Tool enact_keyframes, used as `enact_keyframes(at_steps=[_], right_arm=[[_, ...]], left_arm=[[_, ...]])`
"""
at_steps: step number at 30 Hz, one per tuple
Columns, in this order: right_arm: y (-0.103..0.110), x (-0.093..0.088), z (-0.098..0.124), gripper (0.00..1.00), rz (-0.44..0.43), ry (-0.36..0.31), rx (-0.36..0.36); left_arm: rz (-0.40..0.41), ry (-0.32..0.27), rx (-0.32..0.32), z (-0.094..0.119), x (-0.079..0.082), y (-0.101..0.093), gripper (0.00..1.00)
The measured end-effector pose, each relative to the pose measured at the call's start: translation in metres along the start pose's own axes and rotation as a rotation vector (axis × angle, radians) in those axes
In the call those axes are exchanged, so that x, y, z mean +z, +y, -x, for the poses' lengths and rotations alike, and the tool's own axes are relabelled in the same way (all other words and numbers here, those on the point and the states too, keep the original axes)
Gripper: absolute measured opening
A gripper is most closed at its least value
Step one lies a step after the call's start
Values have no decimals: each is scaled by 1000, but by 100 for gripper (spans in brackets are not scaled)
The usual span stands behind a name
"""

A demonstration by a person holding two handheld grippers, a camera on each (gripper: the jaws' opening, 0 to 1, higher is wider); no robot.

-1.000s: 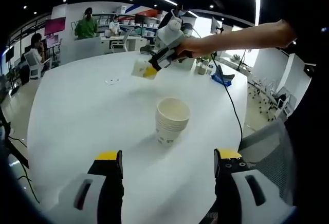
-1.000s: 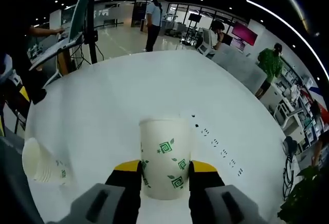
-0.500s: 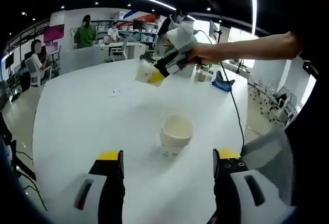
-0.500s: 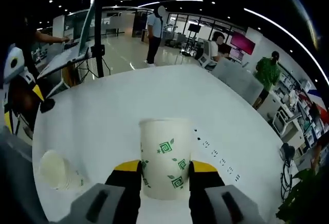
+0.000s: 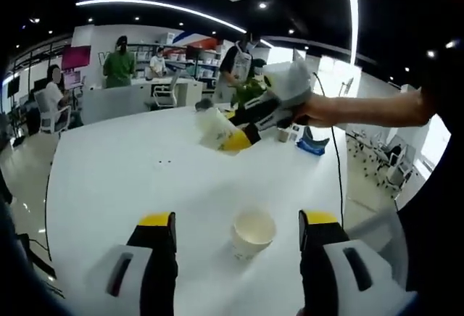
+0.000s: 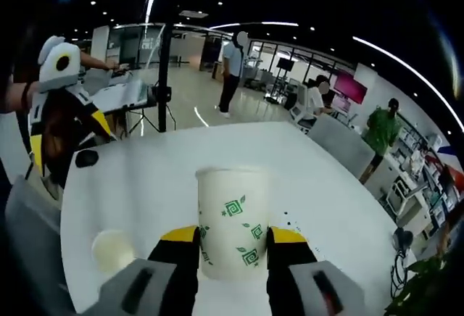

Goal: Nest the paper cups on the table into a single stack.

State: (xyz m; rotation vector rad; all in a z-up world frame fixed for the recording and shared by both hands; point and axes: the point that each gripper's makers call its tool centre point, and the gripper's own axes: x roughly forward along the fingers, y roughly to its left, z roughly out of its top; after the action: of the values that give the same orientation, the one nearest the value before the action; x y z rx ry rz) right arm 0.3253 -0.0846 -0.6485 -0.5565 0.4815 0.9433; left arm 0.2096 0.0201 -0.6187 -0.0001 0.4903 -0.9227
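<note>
Right claw (image 6: 232, 247) grips 1 paper cup (image 6: 232, 222) above stack (image 6: 112, 251).

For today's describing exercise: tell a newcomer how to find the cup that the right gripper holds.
Start at the round white table. Above it, the right gripper clamps one white paper cup with green leaf prints. Unlike the nested stack of cups standing on the tabletop, it is single and lifted off the table.

A person in green (image 5: 119, 62) stands by the far desks, and another sits in a white chair (image 5: 45, 98) at left. A blue object (image 5: 315, 146) lies near the far table edge. A tripod (image 6: 164, 77) stands on the shiny floor.
</note>
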Motion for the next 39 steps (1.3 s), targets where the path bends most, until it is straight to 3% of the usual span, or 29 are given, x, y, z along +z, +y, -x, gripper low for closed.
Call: enact_keyframes(at_steps=[6,11,24,39], right_arm=[[28,7,7,34,122,-3,32],[46,16,13,34,141,-34,65],[105,42,30,35,306,-68,137],[147,67,35,35,429,-110,166]], left_arm=[[-2,-26,-30,-10,19,-2,67],[-15,-27,-43,-13,29,-7,65],[13,-54,-82,-18,36,-15,57],[51,-29,-148,-24,33,-37,32]])
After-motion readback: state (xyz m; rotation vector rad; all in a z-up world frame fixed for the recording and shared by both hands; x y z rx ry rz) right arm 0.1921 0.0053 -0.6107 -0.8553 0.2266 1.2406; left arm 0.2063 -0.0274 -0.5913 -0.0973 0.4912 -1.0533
